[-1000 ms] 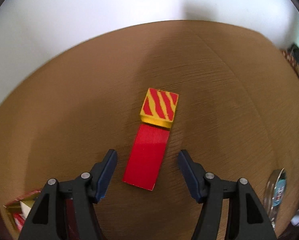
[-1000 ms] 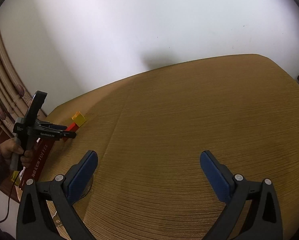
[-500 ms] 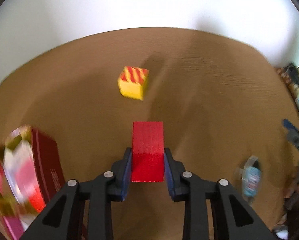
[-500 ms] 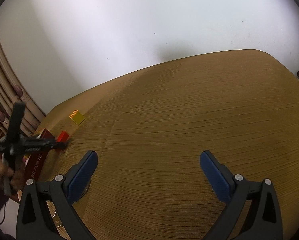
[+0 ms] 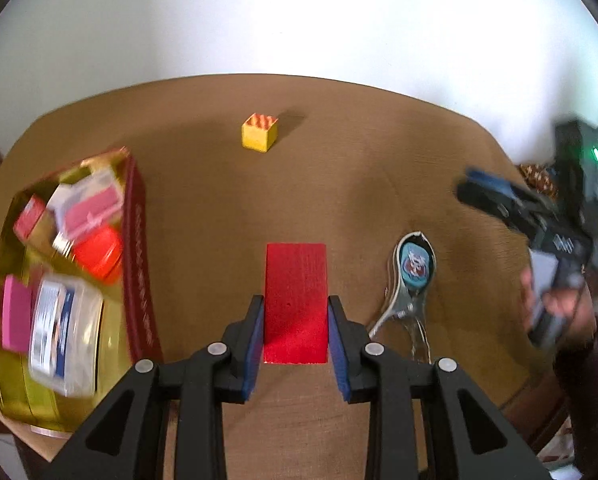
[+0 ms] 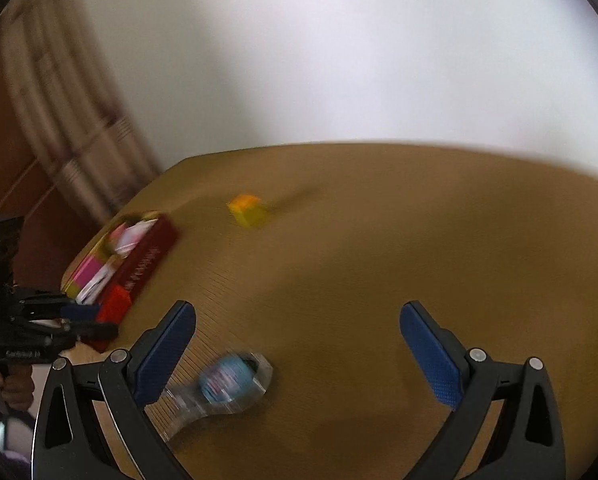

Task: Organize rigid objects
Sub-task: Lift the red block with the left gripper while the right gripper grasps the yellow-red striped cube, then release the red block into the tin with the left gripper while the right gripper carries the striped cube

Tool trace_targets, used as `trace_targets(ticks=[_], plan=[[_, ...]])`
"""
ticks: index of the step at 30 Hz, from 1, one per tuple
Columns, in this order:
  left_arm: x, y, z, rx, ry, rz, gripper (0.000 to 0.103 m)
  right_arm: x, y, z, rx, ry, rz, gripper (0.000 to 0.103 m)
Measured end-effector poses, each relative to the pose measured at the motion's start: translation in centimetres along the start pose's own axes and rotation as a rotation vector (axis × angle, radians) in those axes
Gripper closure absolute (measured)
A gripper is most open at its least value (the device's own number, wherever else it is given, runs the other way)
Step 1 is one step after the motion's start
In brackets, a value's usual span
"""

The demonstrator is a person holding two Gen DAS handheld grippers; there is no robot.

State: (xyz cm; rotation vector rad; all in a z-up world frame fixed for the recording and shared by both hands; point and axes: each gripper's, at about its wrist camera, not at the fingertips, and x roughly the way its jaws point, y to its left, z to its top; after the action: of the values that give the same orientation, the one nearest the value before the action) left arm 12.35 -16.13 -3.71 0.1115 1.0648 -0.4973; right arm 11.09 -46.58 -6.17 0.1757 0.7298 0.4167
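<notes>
My left gripper (image 5: 295, 301) is shut on a flat red block (image 5: 295, 272) and holds it above the brown table (image 5: 379, 152). A yellow cube with red stripes on top (image 5: 259, 132) sits farther back on the table. To the left lies an open dark-red tin (image 5: 139, 240) with a gold inside, holding several small boxes. In the right wrist view my right gripper (image 6: 295, 309) stands open with nothing between its fingers, above the table. That view shows the left gripper (image 6: 95, 322) with the red block (image 6: 115, 307) beside the tin (image 6: 147, 256), and the yellow cube (image 6: 247, 209) beyond.
A shiny spoon-shaped item with a round blue label (image 5: 413, 268) lies right of the red block, and it sits just below my right gripper's left finger (image 6: 227, 380). A hand (image 5: 559, 304) holds the right gripper (image 5: 499, 196) at the table's right edge. A white wall rises behind.
My left gripper shut on the red block, lifted it and drew back from the yellow cube; the tin came into view. The right gripper swung left and rolled, bringing the blue-labelled item into view.
</notes>
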Motion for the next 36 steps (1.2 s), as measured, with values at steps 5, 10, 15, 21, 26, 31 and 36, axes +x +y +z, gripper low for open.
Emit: trace_targets(ticks=[5, 10, 15, 21, 26, 31, 36], plan=[[-3.2, 0.4, -2.3, -0.034, -0.043, 0.006, 0.073, 5.9, 4.4, 5.3, -0.235, 0.122, 0.056, 0.003], [-6.1, 1.3, -3.7, -0.074, -0.08, 0.01, 0.073, 12.3, 6.0, 8.6, -0.293, 0.245, 0.083, 0.009], [-7.1, 2.2, -4.1, -0.108, -0.093, 0.008, 0.073, 16.4, 7.0, 9.4, -0.345, 0.325, 0.059, 0.01], [-7.1, 2.8, -4.1, -0.122, -0.103, -0.002, 0.073, 19.8, 7.1, 9.9, -0.37, 0.385, 0.02, 0.024], [-7.2, 3.6, -4.4, -0.143, -0.098, 0.006, 0.073, 21.3, 7.0, 10.1, -0.382, 0.416, 0.003, 0.056], [-8.1, 4.3, -4.7, -0.168, -0.112, 0.02, 0.073, 22.0, 7.2, 9.5, -0.369, 0.437, -0.007, 0.075], [-9.0, 5.3, -5.5, -0.188, -0.131, 0.06, 0.073, 18.9, 7.7, 9.1, -0.318, 0.373, 0.012, 0.075]])
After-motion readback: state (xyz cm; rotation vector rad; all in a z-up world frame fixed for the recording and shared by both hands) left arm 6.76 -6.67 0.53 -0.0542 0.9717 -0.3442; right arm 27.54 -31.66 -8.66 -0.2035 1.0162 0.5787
